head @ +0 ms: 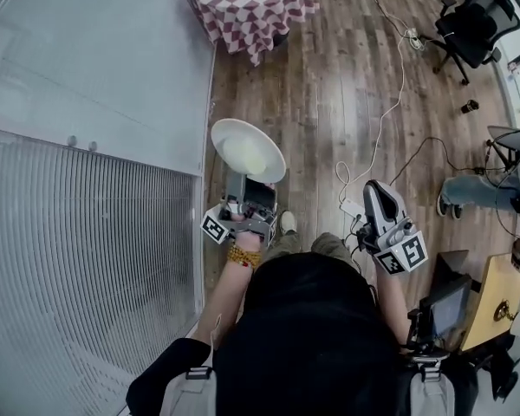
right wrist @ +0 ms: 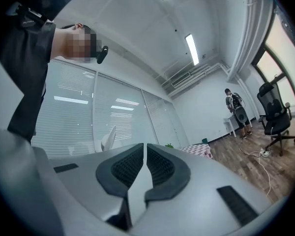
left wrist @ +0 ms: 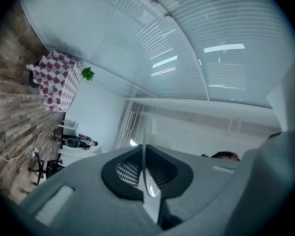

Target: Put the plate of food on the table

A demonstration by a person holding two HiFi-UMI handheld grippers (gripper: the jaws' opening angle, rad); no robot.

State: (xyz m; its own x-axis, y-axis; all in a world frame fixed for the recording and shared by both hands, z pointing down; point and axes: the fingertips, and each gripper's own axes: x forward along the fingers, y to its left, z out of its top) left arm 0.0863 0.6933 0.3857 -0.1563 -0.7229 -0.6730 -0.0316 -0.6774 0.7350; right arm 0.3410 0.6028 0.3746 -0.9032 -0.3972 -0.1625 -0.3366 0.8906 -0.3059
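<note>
A white plate [head: 248, 149] with a pale mound of food [head: 243, 154] is held out over the wooden floor, with my left gripper [head: 247, 182] shut on its near rim. In the left gripper view the plate's rim [left wrist: 144, 151] shows edge-on, pinched between the dark pads [left wrist: 128, 173]. My right gripper [head: 378, 187] hangs to the right, shut with nothing between its jaws [right wrist: 145, 154]; the plate [right wrist: 108, 138] shows at its left. The table with the red-and-white checked cloth [head: 256, 3] stands far ahead by the wall, and also shows as the table [left wrist: 59, 80] at the left.
A glass wall with blinds [head: 87, 232] runs along the left. Cables [head: 386, 111] and a power strip [head: 352, 208] lie on the floor. A black office chair [head: 472, 24] stands at the far right, and another person [right wrist: 234, 105] stands by the far wall. A small plant [left wrist: 87, 73] sits near the table.
</note>
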